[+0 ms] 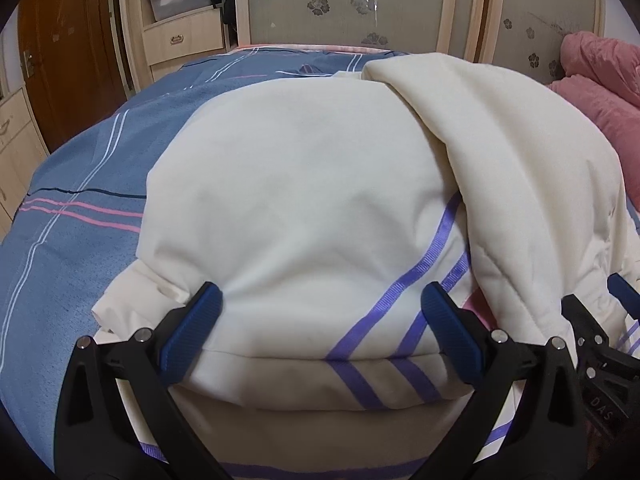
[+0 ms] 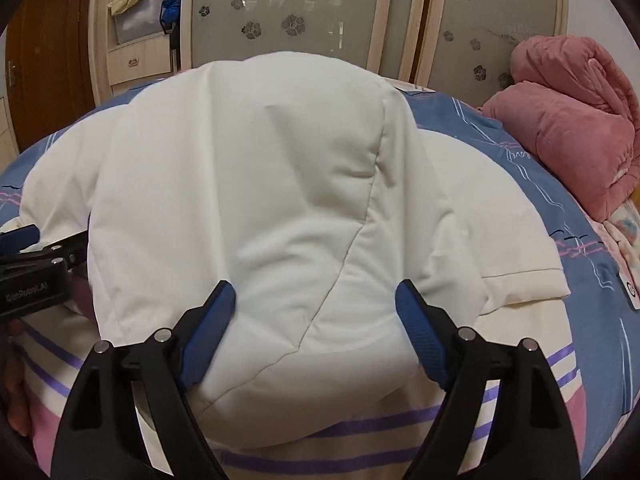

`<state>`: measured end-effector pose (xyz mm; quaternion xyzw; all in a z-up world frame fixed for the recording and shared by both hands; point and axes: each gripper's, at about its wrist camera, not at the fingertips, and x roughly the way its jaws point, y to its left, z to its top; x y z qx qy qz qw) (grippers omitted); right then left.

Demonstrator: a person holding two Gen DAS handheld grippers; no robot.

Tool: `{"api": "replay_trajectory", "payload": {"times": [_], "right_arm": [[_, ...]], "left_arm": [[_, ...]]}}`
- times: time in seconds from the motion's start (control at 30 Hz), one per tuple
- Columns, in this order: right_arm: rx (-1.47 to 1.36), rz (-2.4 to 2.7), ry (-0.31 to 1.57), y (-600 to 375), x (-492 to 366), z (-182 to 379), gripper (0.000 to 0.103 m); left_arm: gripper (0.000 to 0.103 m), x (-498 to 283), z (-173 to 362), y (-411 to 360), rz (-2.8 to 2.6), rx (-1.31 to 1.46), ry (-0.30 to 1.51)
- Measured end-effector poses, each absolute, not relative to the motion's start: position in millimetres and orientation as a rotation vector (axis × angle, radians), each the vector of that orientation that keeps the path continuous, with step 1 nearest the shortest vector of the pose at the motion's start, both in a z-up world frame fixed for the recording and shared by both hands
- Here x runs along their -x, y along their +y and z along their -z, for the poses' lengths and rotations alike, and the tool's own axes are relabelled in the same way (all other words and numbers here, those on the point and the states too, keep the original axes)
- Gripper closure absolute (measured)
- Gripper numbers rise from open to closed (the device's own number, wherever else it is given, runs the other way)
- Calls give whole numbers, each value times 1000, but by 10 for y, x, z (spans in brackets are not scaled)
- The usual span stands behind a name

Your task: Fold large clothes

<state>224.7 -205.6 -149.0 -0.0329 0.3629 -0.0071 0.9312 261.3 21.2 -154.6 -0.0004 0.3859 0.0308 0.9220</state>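
Observation:
A large cream-white garment (image 1: 304, 184) with purple stripes near its hem lies on the bed. One side of it is folded over the middle as a thick flap (image 2: 248, 184). My left gripper (image 1: 322, 296) hovers open over the striped near part, its blue pads (image 1: 192, 320) wide apart and the cloth lying loose beneath them. My right gripper (image 2: 315, 290) is open above the near end of the folded flap, its pads (image 2: 420, 332) clear of the fabric. Each gripper shows at the edge of the other's view: the right gripper (image 1: 592, 328) and the left gripper (image 2: 36, 256).
The bed has a blue sheet (image 1: 80, 184) with pink and white lines. A pink quilt (image 2: 568, 120) is heaped at the far right. Behind the bed stand a wardrobe with frosted flower-pattern doors (image 1: 340, 0), open shelves and drawers (image 1: 180, 36), and a brown wooden door (image 1: 68, 40).

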Motion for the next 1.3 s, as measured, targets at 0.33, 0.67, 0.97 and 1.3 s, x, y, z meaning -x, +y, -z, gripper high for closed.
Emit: {"api": "replay_trajectory", "payload": {"times": [0.33, 0.67, 0.97, 1.3], "right_arm": [[107, -11, 775, -2020, -2152, 1470, 18], [69, 38, 723, -2068, -2056, 1249, 18], [96, 19, 771, -2059, -2110, 1538, 14], [-232, -158, 820, -2619, -1412, 1666, 8]], "left_arm": [[2, -2613, 1550, 211, -65, 1, 794], [2, -2617, 1546, 209, -65, 9, 793], [2, -2624, 1560, 184, -75, -8, 792], [2, -2013, 1553, 246, -79, 42, 756]]}}
